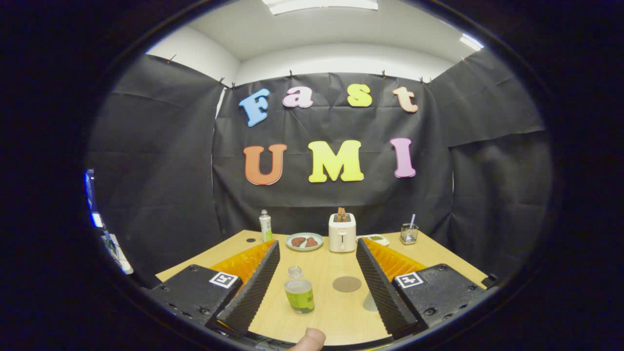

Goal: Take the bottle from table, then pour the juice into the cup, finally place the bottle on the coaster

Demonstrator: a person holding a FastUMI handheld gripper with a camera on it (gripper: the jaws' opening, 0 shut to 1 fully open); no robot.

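One small bottle (299,290) is standing upright on the table (336,312), sitting between the two fingers but touching neither, nearer the left one. It is looking like clear plastic with a green label and some liquid low inside, so I am judging it light, a bit squashy and probably slick on the bare upper part. The labelled belly is looking like the best place to take hold, low enough to keep it from tipping. The gripper (317,280) is hanging wide open, holding nothing, its jaws spread well apart either side of the bottle.

Just beside the bottle, toward the right finger, a round brown coaster (346,283) is lying flat. Something pale is peeking out at the right finger's inner edge; I cannot tell whether it is the cup. Farther off, toward the table's far edge, a plate (304,241), a toaster (341,232) and a taller bottle (265,225) are waiting. A fingertip (308,338) is showing at the near edge.
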